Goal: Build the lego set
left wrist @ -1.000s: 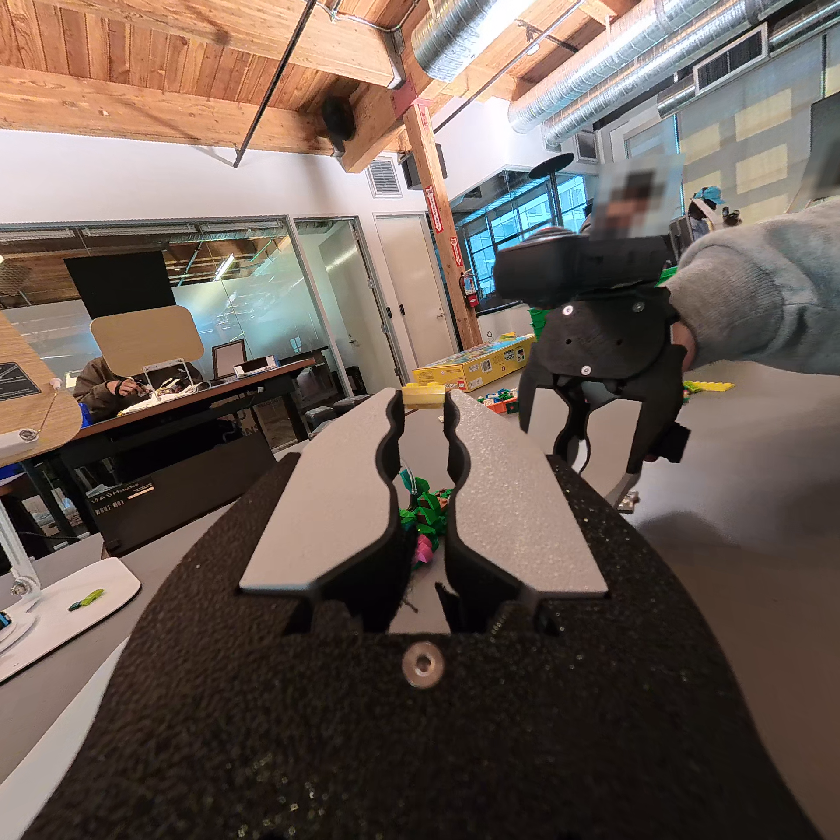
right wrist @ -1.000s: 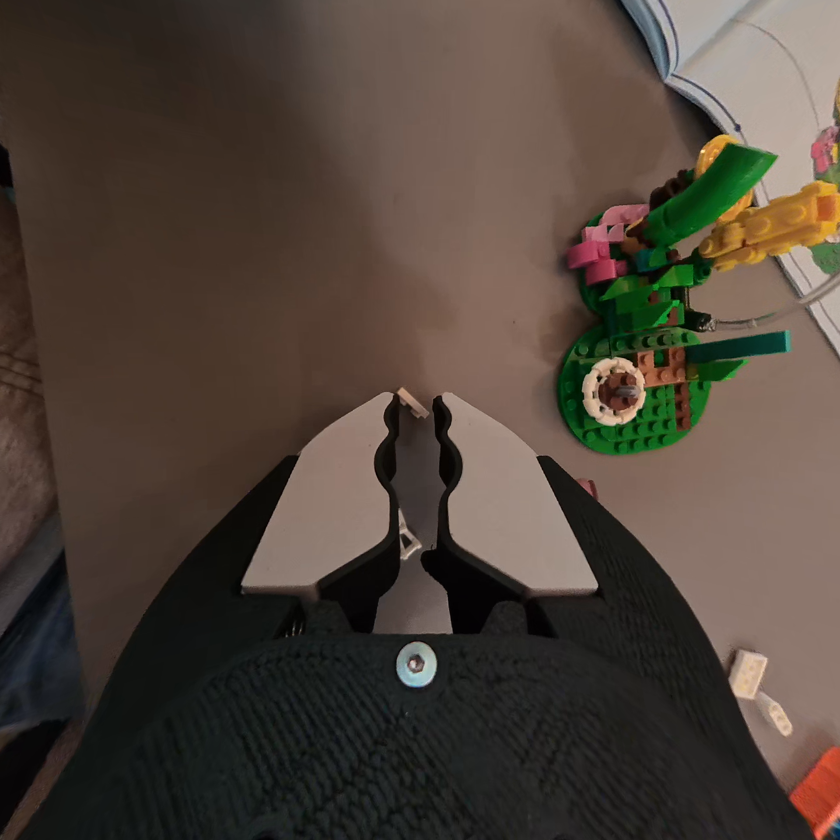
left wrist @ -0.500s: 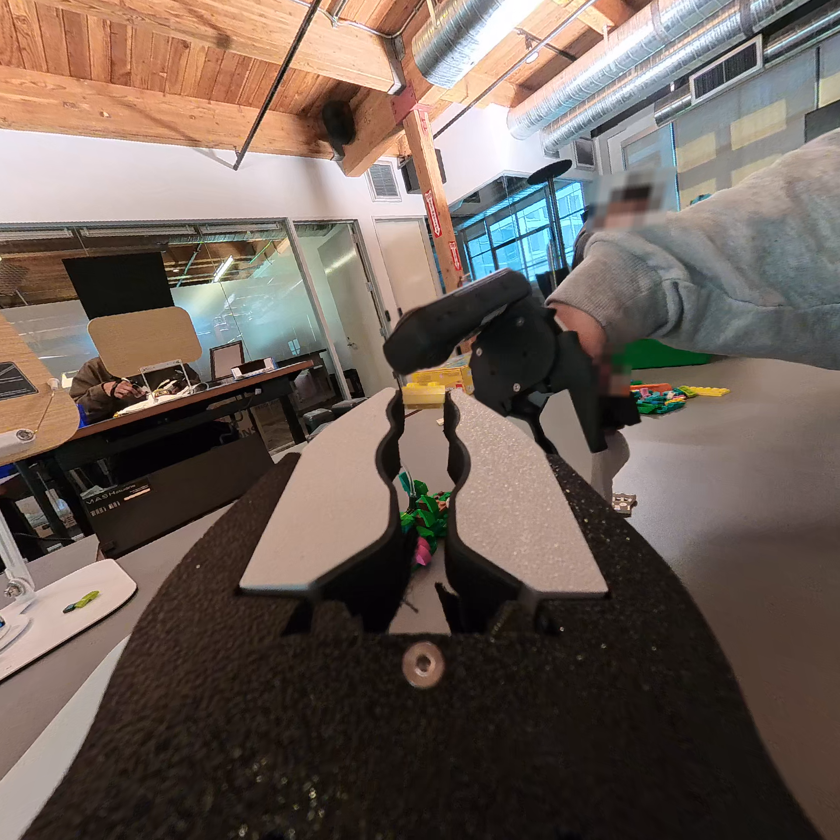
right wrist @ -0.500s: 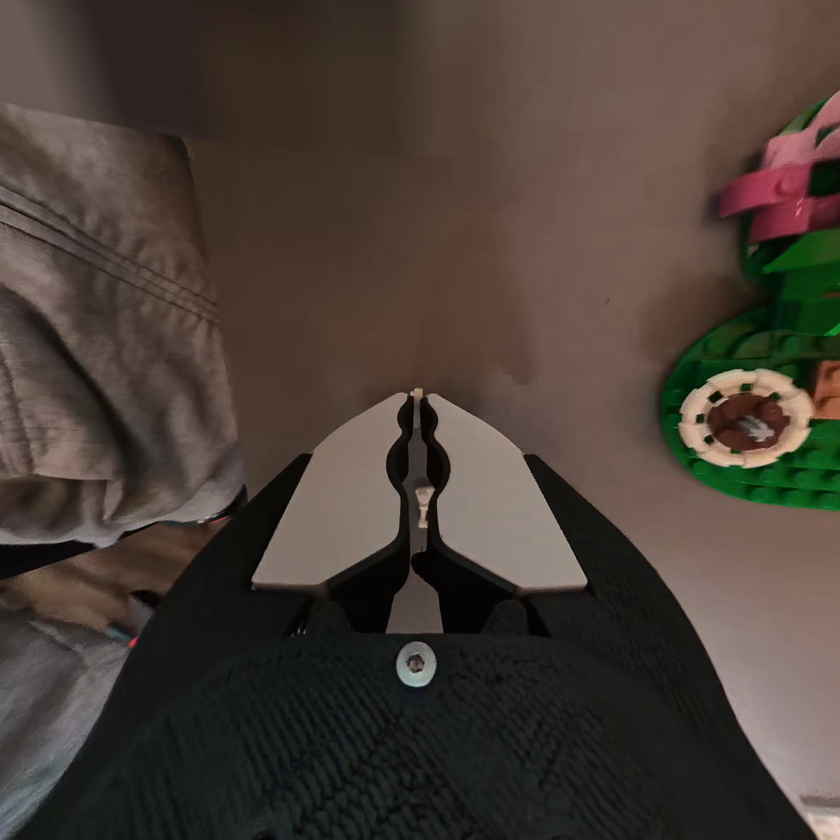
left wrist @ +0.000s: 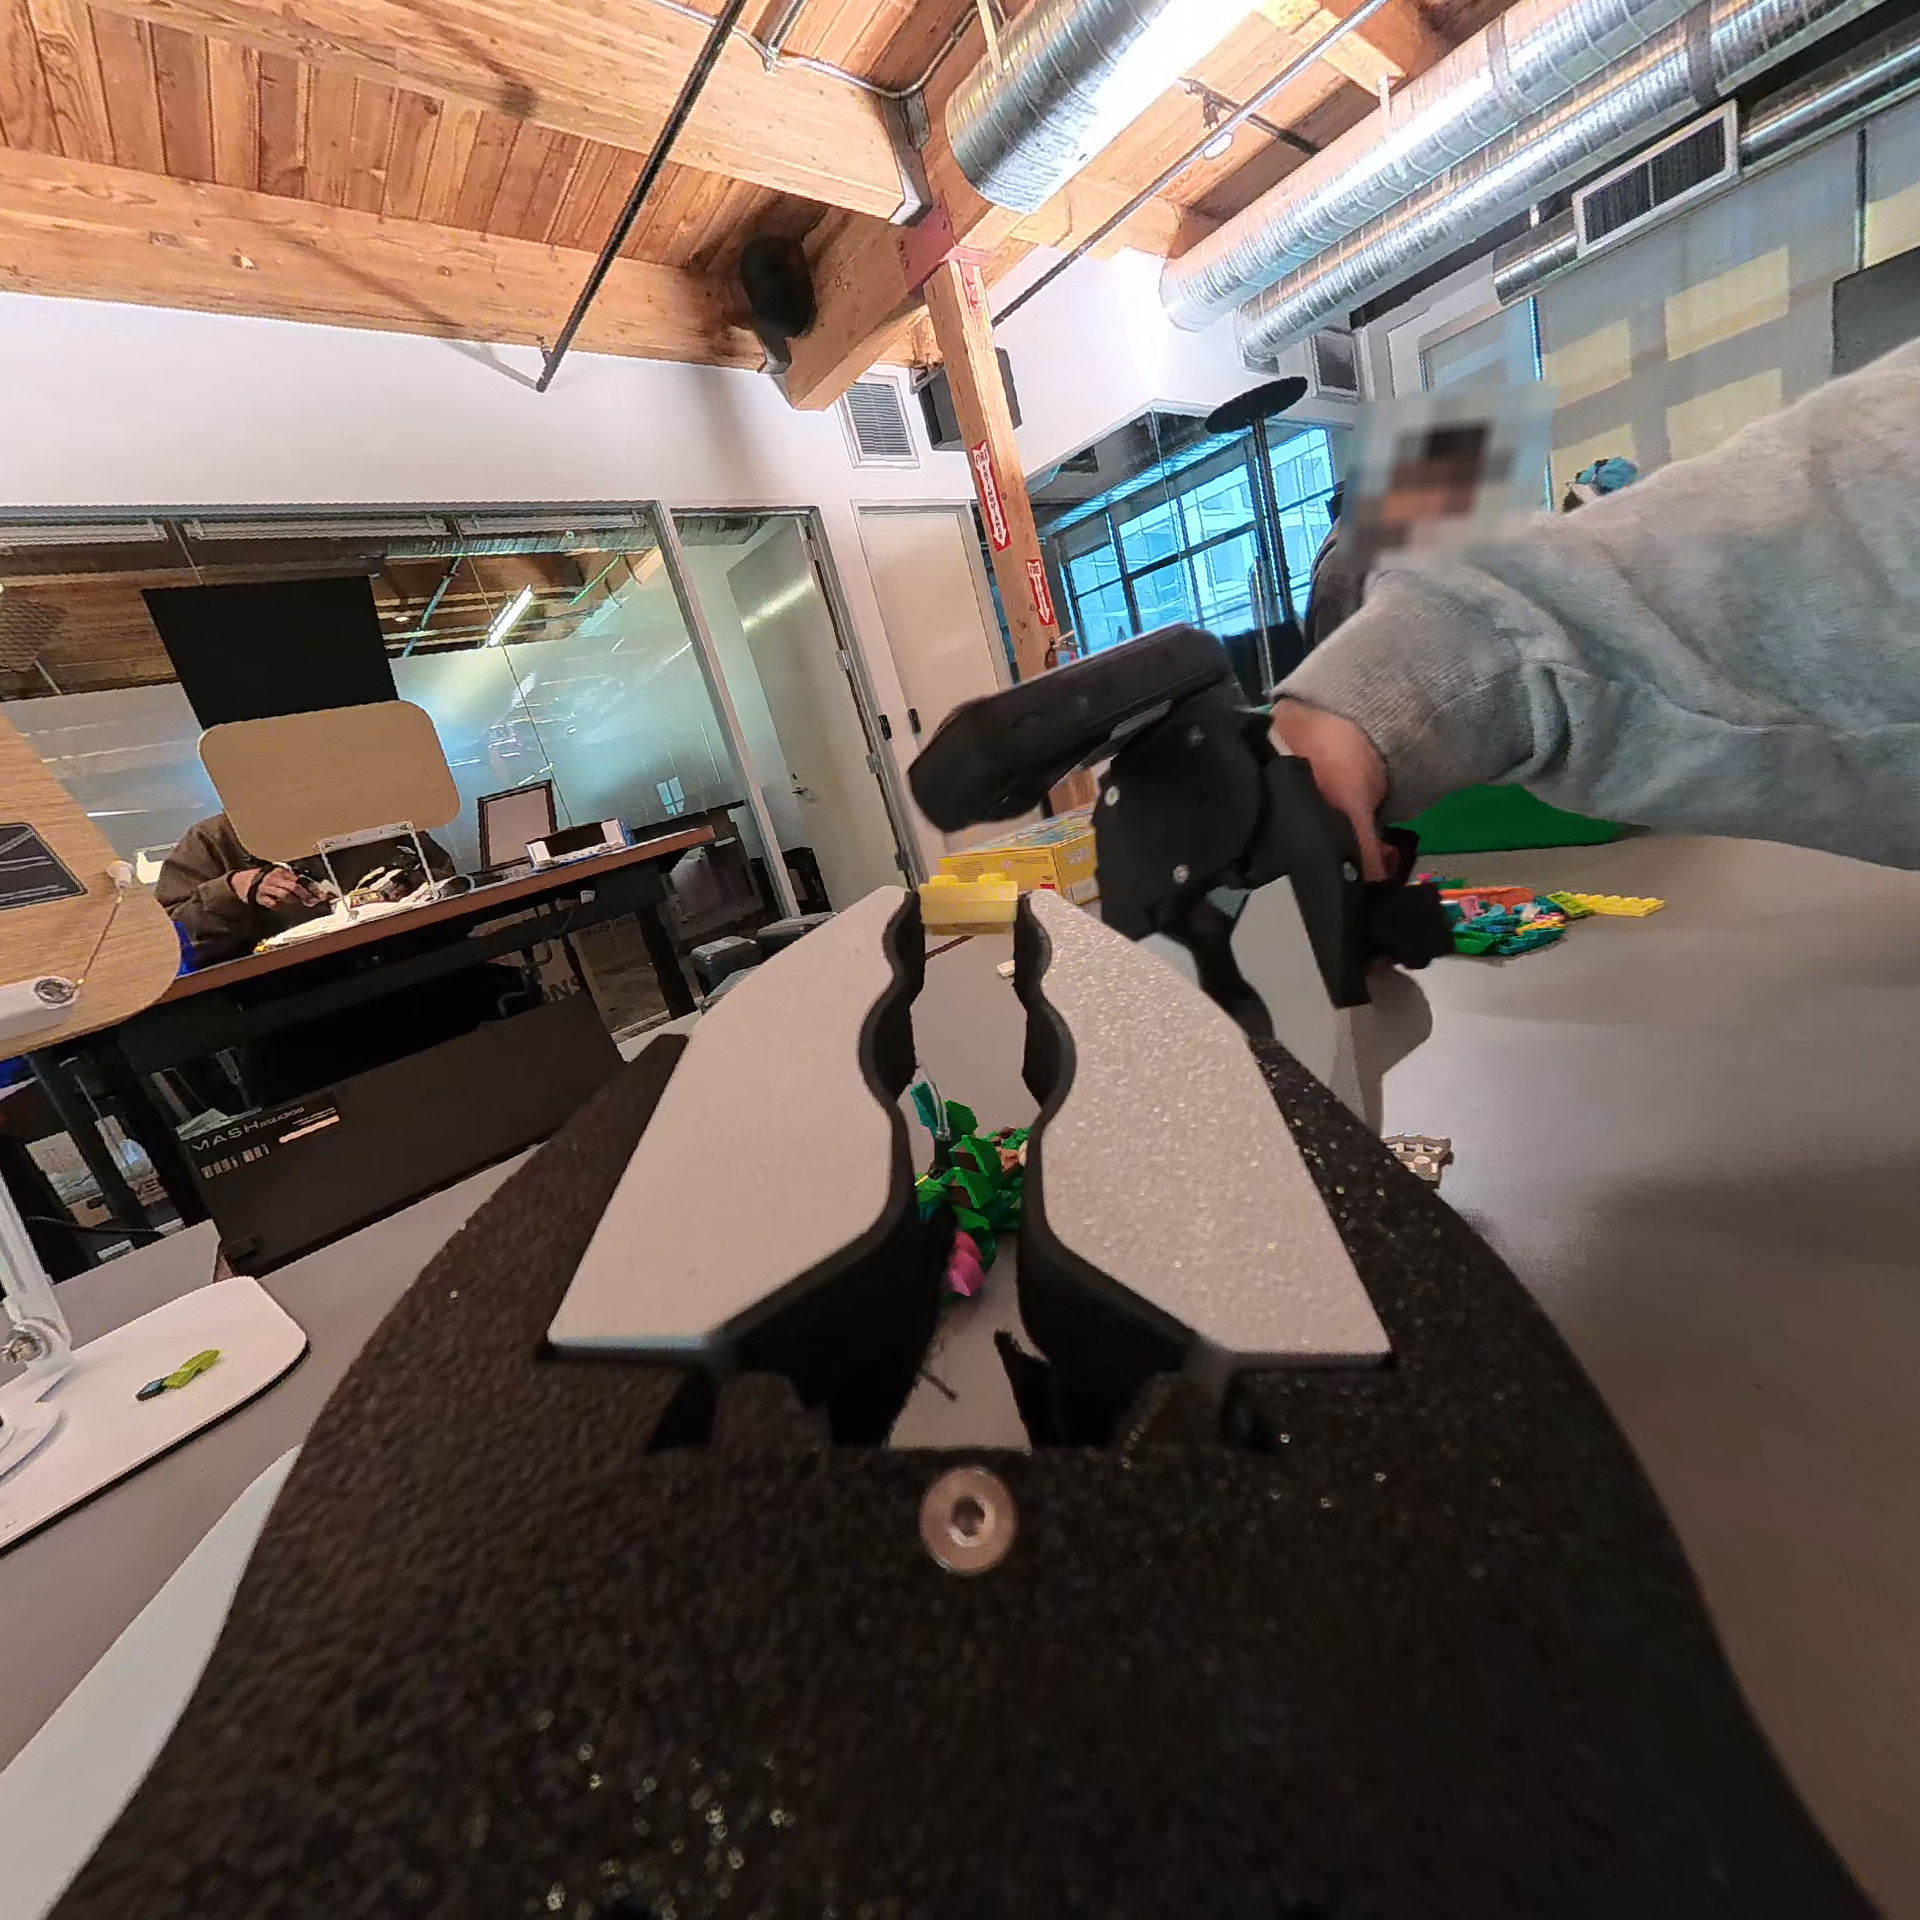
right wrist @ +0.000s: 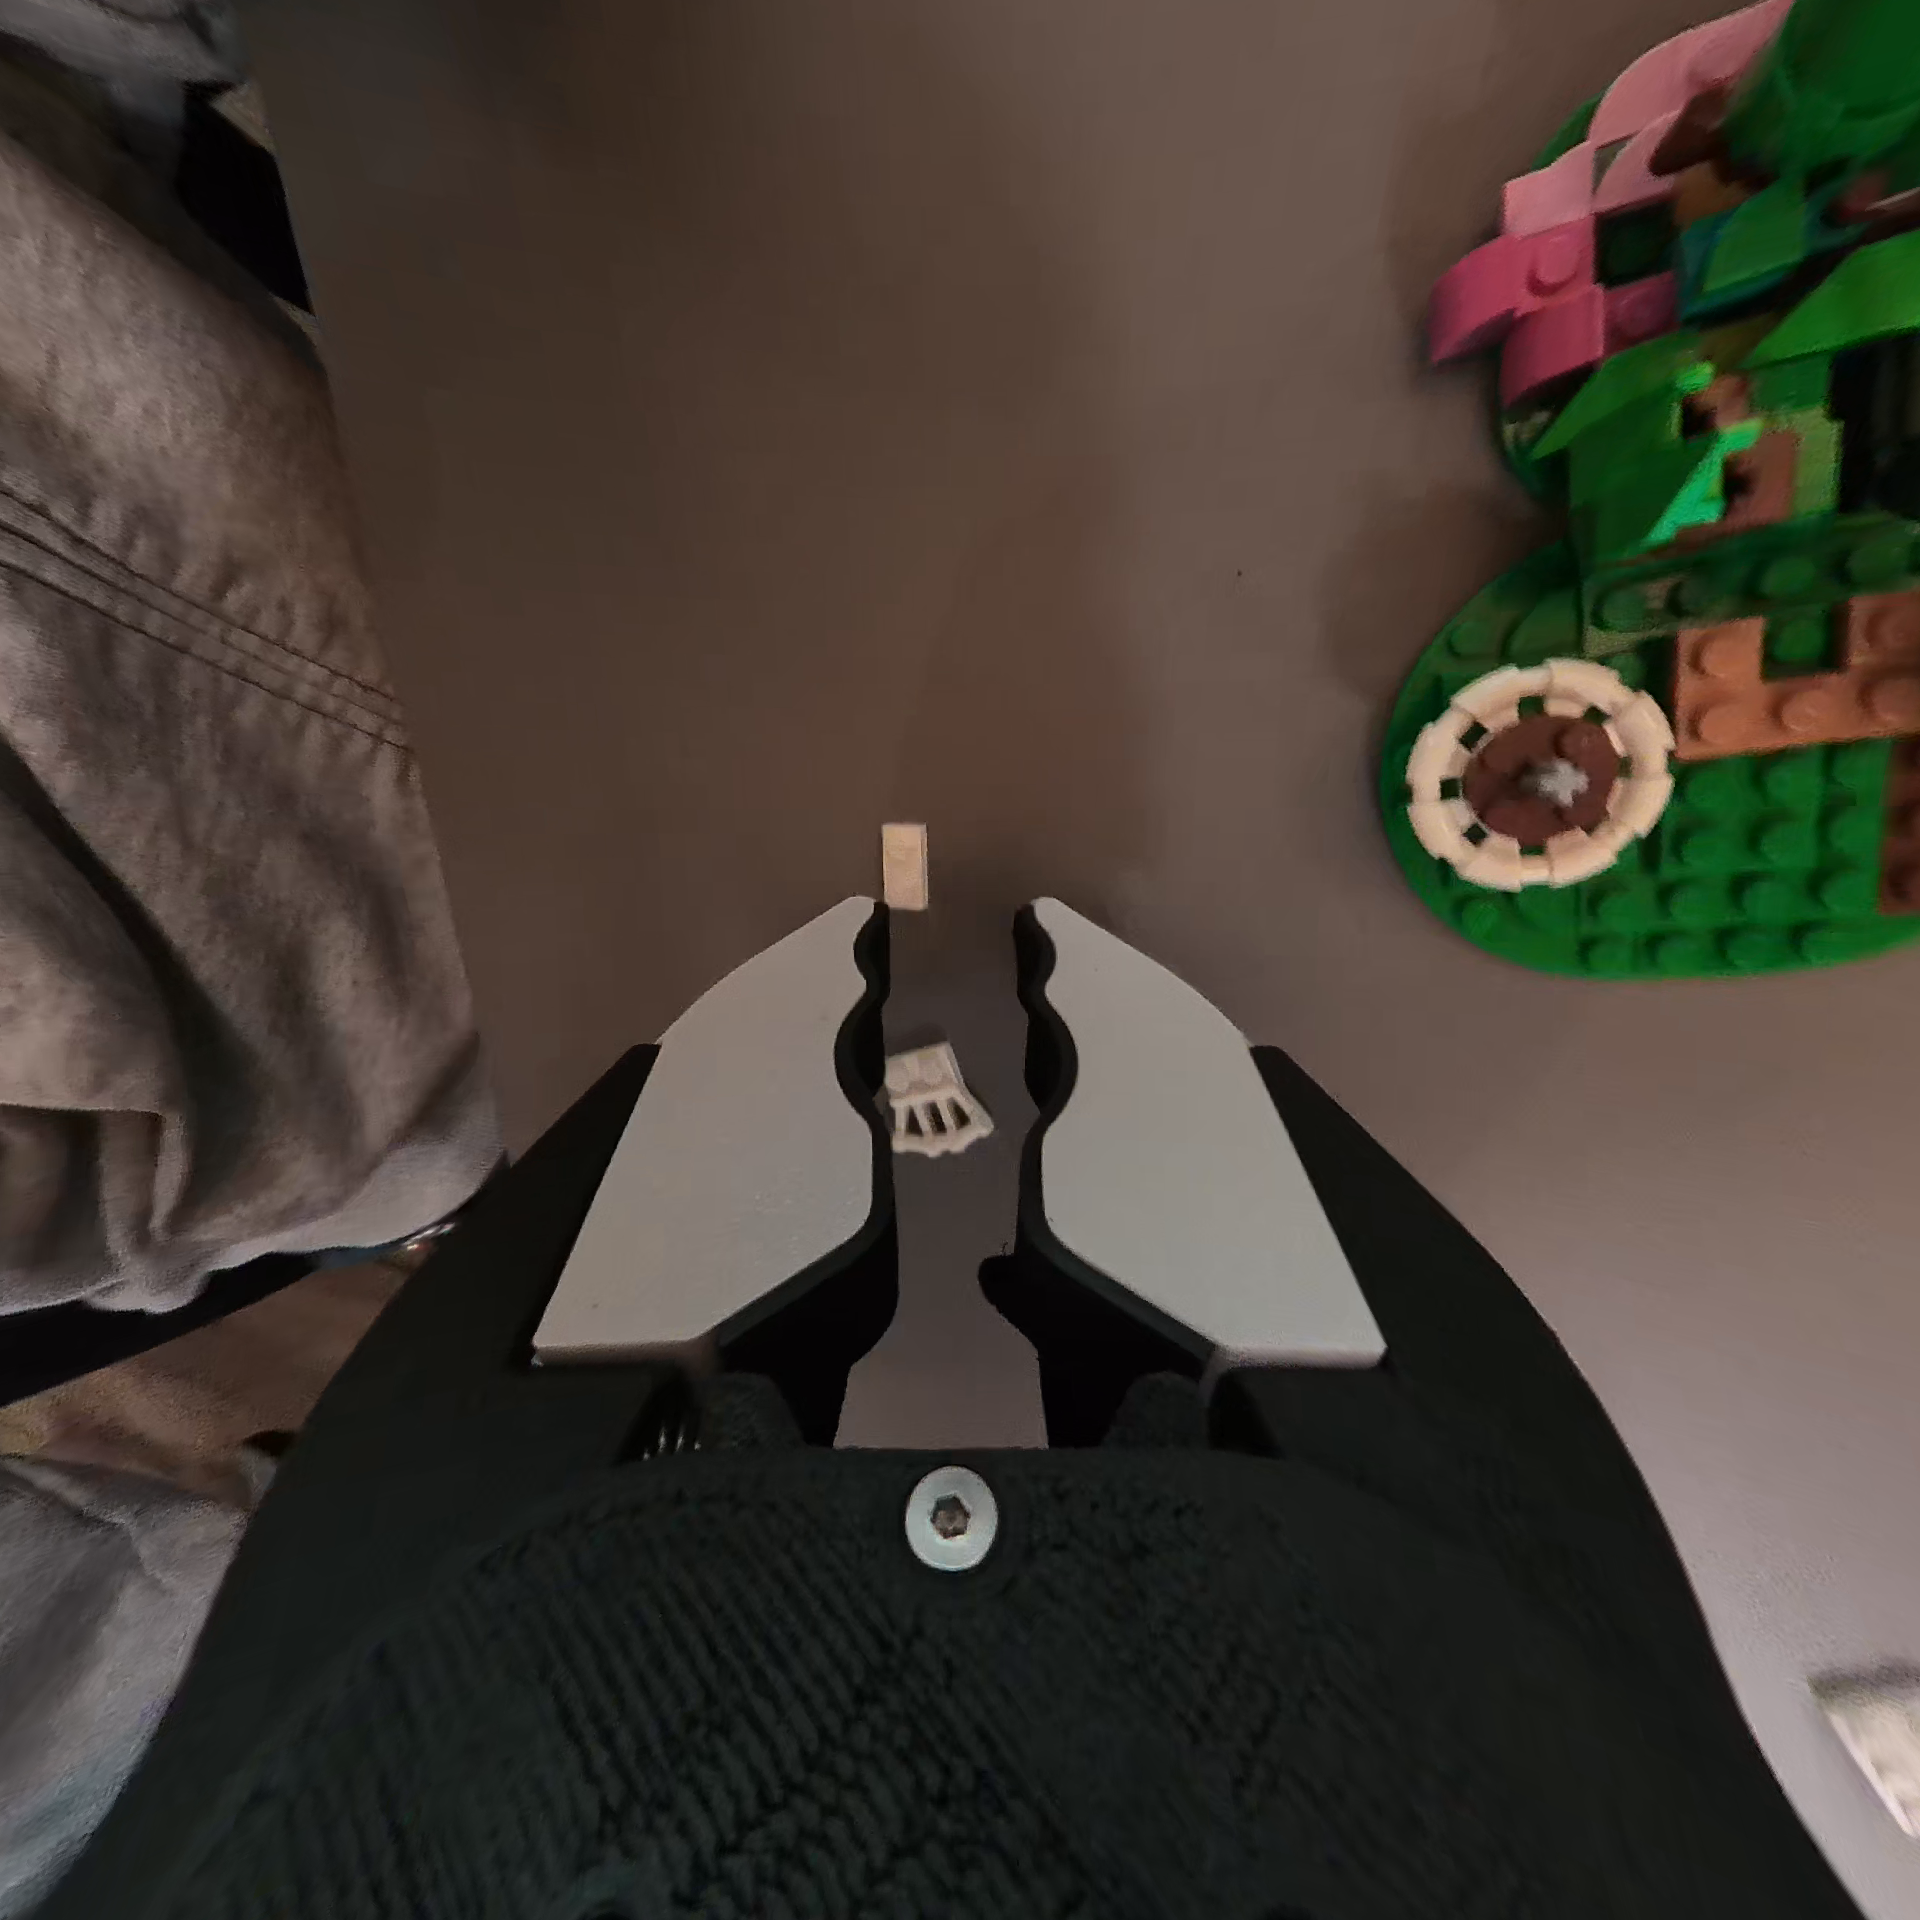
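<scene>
My left gripper [left wrist: 968, 920] is shut on a small yellow brick [left wrist: 968, 900] at its fingertips, held above the grey table. Below, between its fingers, the green and pink lego model [left wrist: 971, 1174] shows. My right gripper [right wrist: 951, 920] is open and points down at the table. A small white tile [right wrist: 904, 868] stands just past its left fingertip; I cannot tell whether they touch. A white fan-shaped piece [right wrist: 935, 1101] lies between the fingers. The model's green base [right wrist: 1714, 914] with a white ring [right wrist: 1538, 774] lies to the right. The right gripper [left wrist: 1288, 987] also shows in the left wrist view.
A grey sleeve [right wrist: 156, 727] fills the left of the right wrist view. A yellow box [left wrist: 1023, 862], loose bricks [left wrist: 1507, 920] and a green plate [left wrist: 1507, 821] lie at the back. A white stand base [left wrist: 156, 1371] is at left. A person sits at a far desk [left wrist: 239, 883]. Some 15 cm of space lies between my two pairs of fingers.
My right gripper was shut on the small white tile and has opened; the tile now stands free by its left fingertip. My left gripper still holds the yellow brick.
</scene>
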Tool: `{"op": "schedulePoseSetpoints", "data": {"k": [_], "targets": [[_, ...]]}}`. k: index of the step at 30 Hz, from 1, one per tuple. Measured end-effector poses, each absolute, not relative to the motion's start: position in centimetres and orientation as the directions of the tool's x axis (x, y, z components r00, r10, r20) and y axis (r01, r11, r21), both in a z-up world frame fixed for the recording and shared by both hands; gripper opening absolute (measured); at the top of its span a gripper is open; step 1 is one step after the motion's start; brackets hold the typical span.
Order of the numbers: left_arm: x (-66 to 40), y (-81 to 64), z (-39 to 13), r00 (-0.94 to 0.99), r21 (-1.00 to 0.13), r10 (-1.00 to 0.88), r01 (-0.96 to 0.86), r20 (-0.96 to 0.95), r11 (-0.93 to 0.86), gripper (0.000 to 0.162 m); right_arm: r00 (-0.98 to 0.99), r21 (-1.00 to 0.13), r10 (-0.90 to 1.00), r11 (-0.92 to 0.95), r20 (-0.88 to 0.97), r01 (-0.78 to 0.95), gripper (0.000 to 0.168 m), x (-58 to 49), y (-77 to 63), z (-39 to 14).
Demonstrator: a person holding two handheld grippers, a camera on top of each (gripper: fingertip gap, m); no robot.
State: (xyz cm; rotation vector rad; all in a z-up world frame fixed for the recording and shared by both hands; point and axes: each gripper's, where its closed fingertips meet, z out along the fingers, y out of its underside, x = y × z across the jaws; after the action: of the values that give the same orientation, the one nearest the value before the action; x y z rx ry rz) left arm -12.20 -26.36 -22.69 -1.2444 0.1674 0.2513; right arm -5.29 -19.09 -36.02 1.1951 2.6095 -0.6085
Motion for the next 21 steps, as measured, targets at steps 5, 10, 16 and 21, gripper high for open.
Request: {"op": "schedulePoseSetpoints", "data": {"k": [5,10,16,21], "targets": [[-12.4,-26.4,-22.6,0.964,-0.914,0.1,-0.267,-0.248,0.306,0.016,-0.709,-0.342,0.68,0.632,-0.185,0.695,0.024,-3.3,-17.4,-35.2],[-12.0,-26.5,-22.5,0.97,-0.914,0.065,-0.244,-0.235,0.323,0.016,-0.703,-0.573,0.709,0.6,0.056,0.558,0.025,-4.9,-18.1,-32.4],[-9.7,-27.0,-21.7,0.955,-0.912,-0.296,0.147,0.029,0.384,0.016,-0.478,-0.649,0.567,0.76,0.67,-0.008,0.03,-7.9,-23.4,-23.9],[-8.8,-28.2,-20.4,0.71,-0.788,-0.646,0.554,0.279,0.268,0.016,-0.211,-0.314,0.271,0.927,0.939,-0.205,0.032,-8.1,-26.3,-21.9]]}}
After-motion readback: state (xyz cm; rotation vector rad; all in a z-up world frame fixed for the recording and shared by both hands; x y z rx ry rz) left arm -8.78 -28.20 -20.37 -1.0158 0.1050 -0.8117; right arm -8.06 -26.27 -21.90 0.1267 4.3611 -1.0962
